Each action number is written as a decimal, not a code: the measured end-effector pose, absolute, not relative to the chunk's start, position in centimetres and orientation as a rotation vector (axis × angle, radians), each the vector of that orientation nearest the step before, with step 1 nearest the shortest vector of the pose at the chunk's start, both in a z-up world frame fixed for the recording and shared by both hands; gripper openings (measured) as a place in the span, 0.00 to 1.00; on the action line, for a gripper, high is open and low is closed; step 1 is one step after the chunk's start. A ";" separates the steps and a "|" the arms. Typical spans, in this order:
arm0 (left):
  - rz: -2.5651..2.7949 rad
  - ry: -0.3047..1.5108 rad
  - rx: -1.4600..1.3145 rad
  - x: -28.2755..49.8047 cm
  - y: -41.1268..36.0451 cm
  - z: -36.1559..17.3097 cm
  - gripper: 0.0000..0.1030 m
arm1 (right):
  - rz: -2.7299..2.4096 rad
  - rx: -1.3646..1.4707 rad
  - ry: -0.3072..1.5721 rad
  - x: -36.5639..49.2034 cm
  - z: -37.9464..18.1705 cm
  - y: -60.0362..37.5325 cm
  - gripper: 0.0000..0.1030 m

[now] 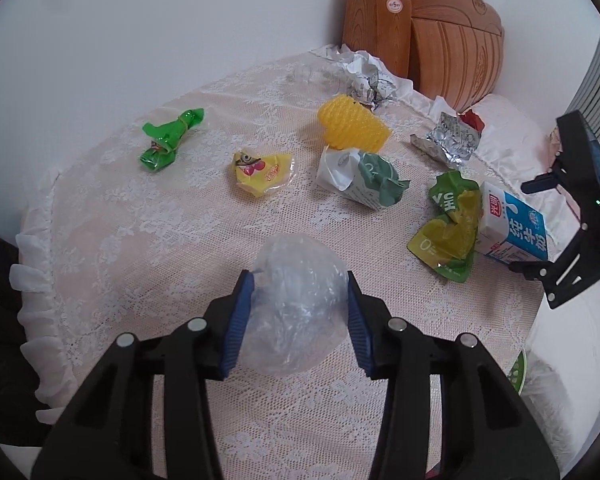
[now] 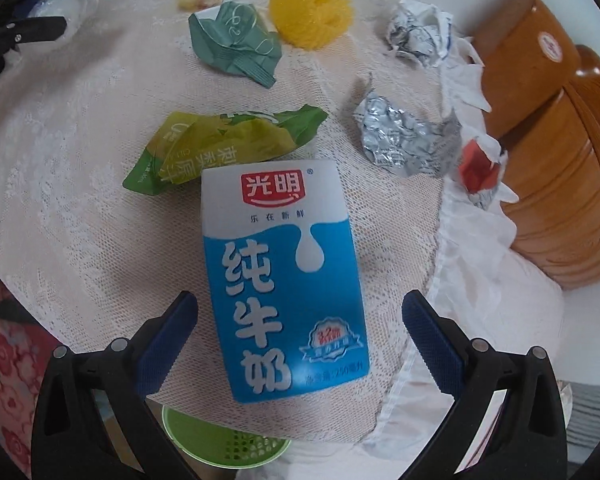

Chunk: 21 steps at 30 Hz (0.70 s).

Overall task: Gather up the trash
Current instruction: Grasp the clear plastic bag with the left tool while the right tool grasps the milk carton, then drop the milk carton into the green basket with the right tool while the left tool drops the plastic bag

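Observation:
My left gripper (image 1: 299,280) is shut on a crumpled clear plastic bag (image 1: 296,312), both blue pads pressing its sides just above the lace cloth. In the right wrist view my right gripper (image 2: 300,300) points down, open, astride a blue and white milk carton (image 2: 284,280) that lies flat near the table's edge. There are gaps between both pads and the carton. The left wrist view shows the same carton (image 1: 516,224) under the right gripper (image 1: 572,208) at the far right.
Across the lace-covered round table (image 1: 140,260) lie a green-yellow pouch (image 1: 452,224), a green-white wrapper (image 1: 364,180), yellow foam net (image 1: 352,126), a yellow snack wrapper (image 1: 262,170), a green wrapper (image 1: 170,138), foil (image 1: 450,140) and crumpled paper (image 1: 366,76). A green bin (image 2: 220,440) stands below the table edge. Wooden furniture (image 1: 428,32) is behind.

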<state>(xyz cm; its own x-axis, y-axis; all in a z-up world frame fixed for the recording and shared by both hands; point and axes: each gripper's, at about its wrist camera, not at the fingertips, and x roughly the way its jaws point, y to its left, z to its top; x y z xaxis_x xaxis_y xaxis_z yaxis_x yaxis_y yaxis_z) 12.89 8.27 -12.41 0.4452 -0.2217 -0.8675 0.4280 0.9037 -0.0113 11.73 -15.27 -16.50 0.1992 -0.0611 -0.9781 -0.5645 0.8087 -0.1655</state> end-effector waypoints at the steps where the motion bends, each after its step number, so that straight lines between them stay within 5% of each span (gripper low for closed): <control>1: -0.409 1.029 0.231 12.7 8.2 -12.3 0.43 | 0.402 -0.559 1.357 12.1 -16.6 -15.2 0.84; 3: -0.410 1.021 0.249 12.3 7.9 -12.2 0.43 | 0.441 -0.507 1.411 12.9 -16.8 -15.4 0.67; 12: -0.487 1.018 0.282 8.9 4.4 -11.7 0.43 | 0.387 -0.130 1.339 10.6 -13.6 -19.0 0.67; 17: -0.563 1.001 0.347 5.1 -0.1 -11.0 0.43 | 0.228 0.200 1.159 1.7 -10.5 -24.4 0.67; 21: -0.670 1.035 0.365 1.9 -4.5 -11.7 0.43 | 0.032 0.418 1.137 -5.5 -13.2 -28.8 0.67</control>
<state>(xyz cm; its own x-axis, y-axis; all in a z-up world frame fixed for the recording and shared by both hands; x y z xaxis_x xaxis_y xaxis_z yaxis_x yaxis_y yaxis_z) 1.93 -4.50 -11.66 0.3392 -0.3358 -0.8787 0.6640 0.7471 -0.0292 -5.53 -28.79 -13.16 0.4289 0.2349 -0.8723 0.1853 0.9222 0.3395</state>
